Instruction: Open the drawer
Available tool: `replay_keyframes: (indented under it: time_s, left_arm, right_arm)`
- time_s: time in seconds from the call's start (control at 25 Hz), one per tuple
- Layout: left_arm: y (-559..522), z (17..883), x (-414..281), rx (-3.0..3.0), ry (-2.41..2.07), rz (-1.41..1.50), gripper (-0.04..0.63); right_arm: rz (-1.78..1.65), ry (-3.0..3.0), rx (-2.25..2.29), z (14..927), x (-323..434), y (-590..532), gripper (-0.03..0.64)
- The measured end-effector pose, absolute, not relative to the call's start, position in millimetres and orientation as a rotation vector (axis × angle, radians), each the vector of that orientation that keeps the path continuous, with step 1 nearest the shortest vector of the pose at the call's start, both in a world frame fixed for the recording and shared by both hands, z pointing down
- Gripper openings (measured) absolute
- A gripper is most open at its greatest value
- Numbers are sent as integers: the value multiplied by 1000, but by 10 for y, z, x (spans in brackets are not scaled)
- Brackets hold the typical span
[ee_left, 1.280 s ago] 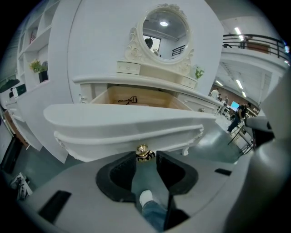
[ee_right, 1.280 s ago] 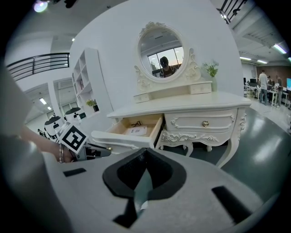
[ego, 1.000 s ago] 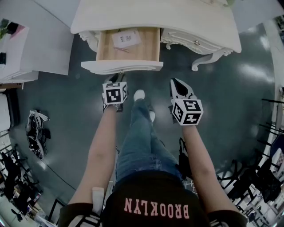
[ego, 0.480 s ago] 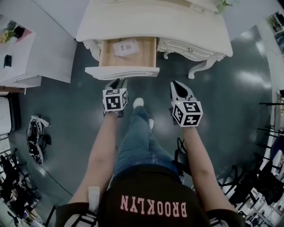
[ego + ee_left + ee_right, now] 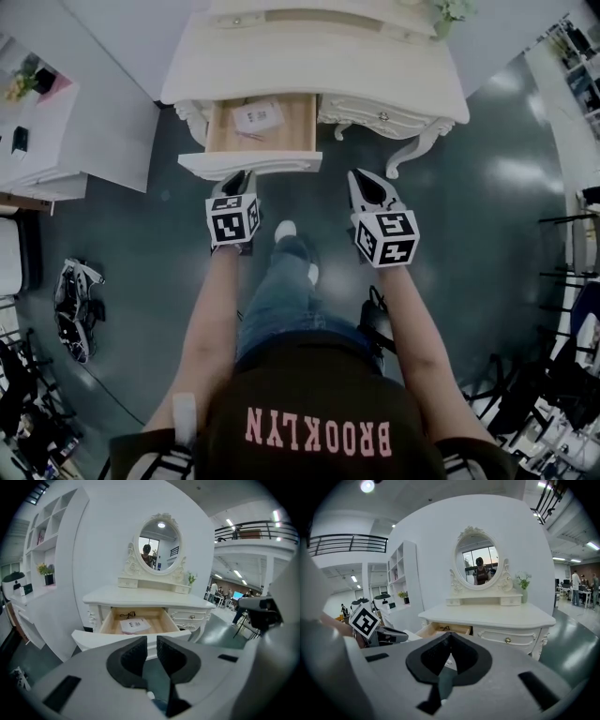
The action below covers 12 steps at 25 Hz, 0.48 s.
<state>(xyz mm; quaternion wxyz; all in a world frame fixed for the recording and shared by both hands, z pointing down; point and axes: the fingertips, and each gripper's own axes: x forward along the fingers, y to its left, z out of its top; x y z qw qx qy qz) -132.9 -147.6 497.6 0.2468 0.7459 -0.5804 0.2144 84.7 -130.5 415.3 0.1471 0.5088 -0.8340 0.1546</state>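
Head view showed the drawer point(image 5: 249, 165), open as before, holding a booklet point(image 5: 258, 116); left gripper point(image 5: 235, 179), empty, had just been closing to a narrow gap; right gripper point(image 5: 364, 182) was closed, empty.

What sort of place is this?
Probably an open workshop or lab hall, not a bedroom: the white dressing table with its oval mirror stands near a railed mezzanine, with people at desks nearby.

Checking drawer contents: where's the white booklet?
Head view: the white booklet lies inside the open left drawer of the dressing table, beyond the left hand-held gripper.
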Motion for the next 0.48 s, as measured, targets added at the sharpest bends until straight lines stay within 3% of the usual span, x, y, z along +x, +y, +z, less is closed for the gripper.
replay_keyframes:
  time_s: [0.48]
  left_arm:
    - [-1579,4238,-1187,2163,-1655,452,9]
  right_arm:
    - [352,-2484,1540,3466,949,-1356,-3]
